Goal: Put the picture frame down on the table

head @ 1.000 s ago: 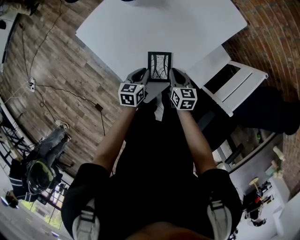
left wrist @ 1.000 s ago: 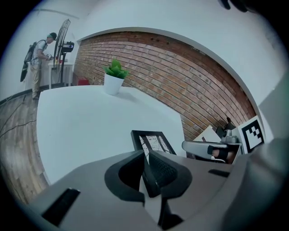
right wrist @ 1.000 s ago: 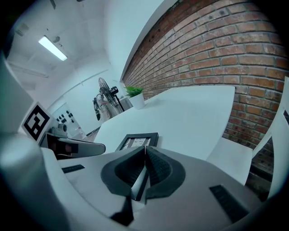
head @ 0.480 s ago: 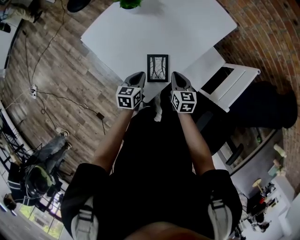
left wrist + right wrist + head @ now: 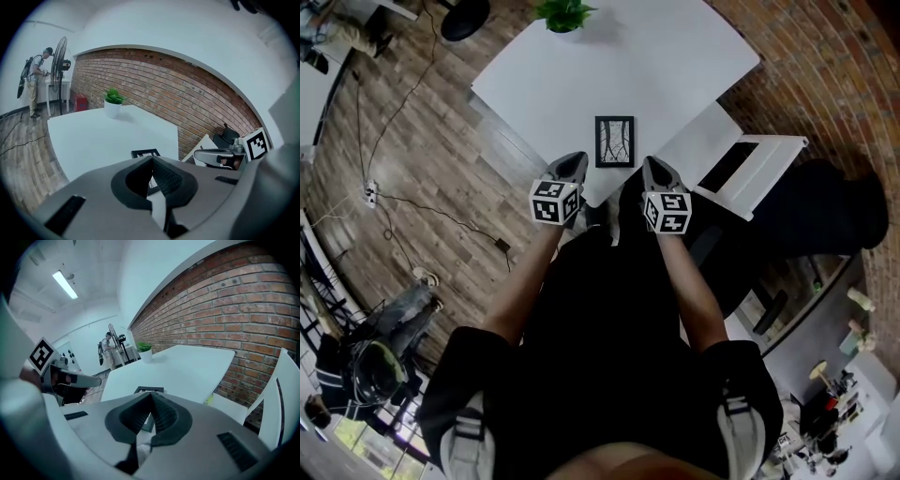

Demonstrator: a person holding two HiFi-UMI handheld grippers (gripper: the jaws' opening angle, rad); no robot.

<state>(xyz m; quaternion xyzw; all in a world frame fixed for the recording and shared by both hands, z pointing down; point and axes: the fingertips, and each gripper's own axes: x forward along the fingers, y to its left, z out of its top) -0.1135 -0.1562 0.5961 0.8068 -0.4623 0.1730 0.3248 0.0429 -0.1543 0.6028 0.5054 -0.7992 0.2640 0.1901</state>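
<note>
The picture frame (image 5: 614, 142) is laid flat on the white bench (image 5: 675, 66), near its edge. The left gripper (image 5: 575, 159) and right gripper (image 5: 650, 162) are held near it, apart from it, both pressed together on nothing.

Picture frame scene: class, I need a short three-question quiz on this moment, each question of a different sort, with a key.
1. True or false: the picture frame lies flat on the white table, touched by neither gripper.
2. What stands near the table's far edge? A: a potted plant; B: a mug; C: a lamp.
3. Fill in: the tongs of the left gripper and the right gripper are both ____, with nothing between them.

Key: 1 true; 2 A; 3 shut.
</note>
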